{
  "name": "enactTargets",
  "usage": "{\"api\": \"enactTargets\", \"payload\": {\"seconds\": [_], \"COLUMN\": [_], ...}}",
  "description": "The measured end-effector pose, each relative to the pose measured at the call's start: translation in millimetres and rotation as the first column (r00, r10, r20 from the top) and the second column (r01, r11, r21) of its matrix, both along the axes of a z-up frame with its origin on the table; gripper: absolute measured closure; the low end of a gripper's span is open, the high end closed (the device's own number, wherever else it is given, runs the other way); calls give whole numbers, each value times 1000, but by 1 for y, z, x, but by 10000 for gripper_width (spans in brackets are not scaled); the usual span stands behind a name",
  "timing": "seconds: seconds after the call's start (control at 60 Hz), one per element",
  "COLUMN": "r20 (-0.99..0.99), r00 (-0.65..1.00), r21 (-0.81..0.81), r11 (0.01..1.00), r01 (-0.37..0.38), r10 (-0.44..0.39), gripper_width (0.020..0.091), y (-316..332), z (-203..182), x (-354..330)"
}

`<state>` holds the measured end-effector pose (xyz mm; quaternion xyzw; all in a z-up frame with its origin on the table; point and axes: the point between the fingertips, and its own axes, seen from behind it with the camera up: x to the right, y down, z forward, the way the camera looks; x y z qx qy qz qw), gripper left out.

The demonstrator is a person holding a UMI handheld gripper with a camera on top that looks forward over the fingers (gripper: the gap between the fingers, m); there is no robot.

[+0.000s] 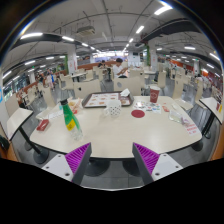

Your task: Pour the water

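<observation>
Green-tinted bottle (71,122) stands on the white table (110,135) at eleven o'clock from the claw (112,158); a red cup (154,96) at one o'clock, farther off. Claw wide open, empty.

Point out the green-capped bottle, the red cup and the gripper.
green-capped bottle (70,120): gripper view, mid-body, beyond the open jaws.
red cup (154,95): gripper view, its side wall.
gripper (112,160): gripper view, midway between the fingertips, nothing held.
</observation>
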<state>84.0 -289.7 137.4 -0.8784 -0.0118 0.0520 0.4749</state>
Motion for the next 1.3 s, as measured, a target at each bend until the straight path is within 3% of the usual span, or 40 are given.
{"api": "enactTargets", "payload": {"seconds": [0.267, 0.433, 0.65, 0.95, 1.0, 1.033, 1.1, 1.167, 1.217, 1.3], "r20": [-2, -40, -62, -9, 34, 84, 94, 121, 135, 121], "r00": [1000, 998, 989, 998, 999, 996, 994, 992, 991, 993], "r21": [53, 134, 239, 345, 347, 336, 362, 341, 298, 221], "r11": [999, 990, 964, 937, 937, 942, 932, 940, 954, 975], "r01": [-2, -48, -119, -49, -33, -13, 23, -5, -22, -38], "r10": [2, 54, 138, 55, 23, -16, -61, -38, -19, 12], "gripper_width": [262, 259, 256, 264, 365, 584, 613, 642, 710, 731], "y": [14, 25, 73, 182, 199, 209, 218, 224, 225, 230], "z": [0, 6, -24, -46, -49, -57, -53, -59, -57, -62], "x": [7, -38, -139, -208, -209, -200, -199, -208, -206, -211]}}
